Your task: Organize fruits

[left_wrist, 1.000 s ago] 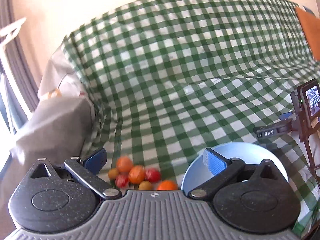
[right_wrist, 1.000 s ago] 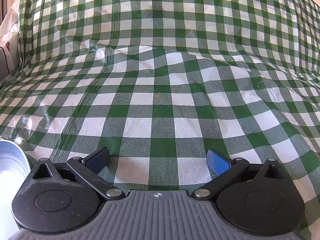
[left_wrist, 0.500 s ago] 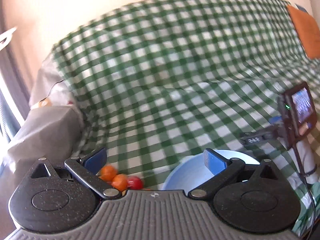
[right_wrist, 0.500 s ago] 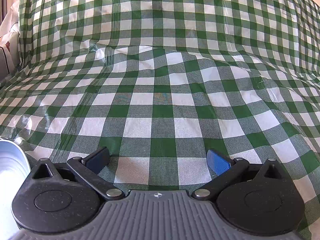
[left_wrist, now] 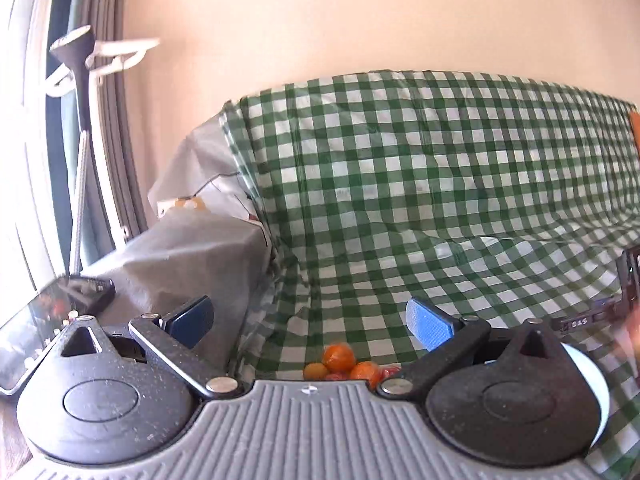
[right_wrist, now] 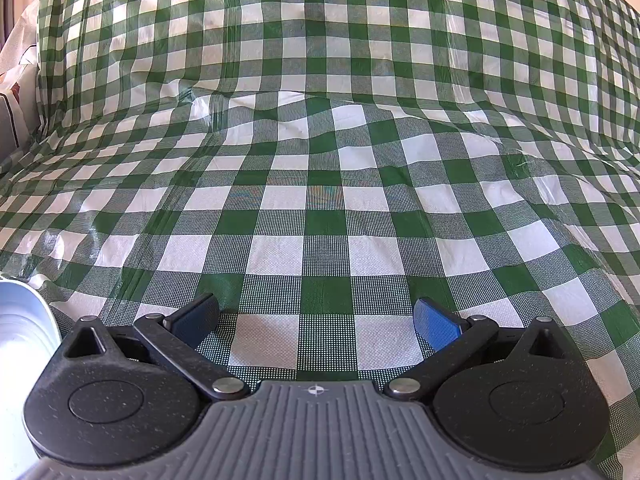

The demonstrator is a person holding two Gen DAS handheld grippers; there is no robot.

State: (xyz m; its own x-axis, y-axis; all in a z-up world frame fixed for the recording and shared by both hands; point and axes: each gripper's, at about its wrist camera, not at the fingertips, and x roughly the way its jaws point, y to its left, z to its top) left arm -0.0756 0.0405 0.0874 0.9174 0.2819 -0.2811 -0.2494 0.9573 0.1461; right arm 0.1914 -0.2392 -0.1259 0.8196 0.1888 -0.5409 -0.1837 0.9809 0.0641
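A small heap of orange and red fruits (left_wrist: 345,364) lies on the green checked cloth (left_wrist: 420,220), low in the left wrist view, partly hidden behind the gripper body. My left gripper (left_wrist: 310,320) is open and empty, above and behind the fruits. A pale blue bowl (left_wrist: 592,376) shows only as a rim at the right, behind the gripper's right finger. My right gripper (right_wrist: 318,316) is open and empty, low over bare cloth (right_wrist: 320,200). The bowl's rim (right_wrist: 24,320) shows at the left edge of the right wrist view.
A grey covered box (left_wrist: 192,256) stands left of the fruits. A phone (left_wrist: 36,332) lies at the far left near a stand and window. The other gripper's camera mount (left_wrist: 616,312) is at the right edge. The cloth rises up a backrest behind.
The left gripper has tilted up and pulled back: wall and window now show, the fruits and bowl have slid low and mostly out of sight. The right gripper has not moved.
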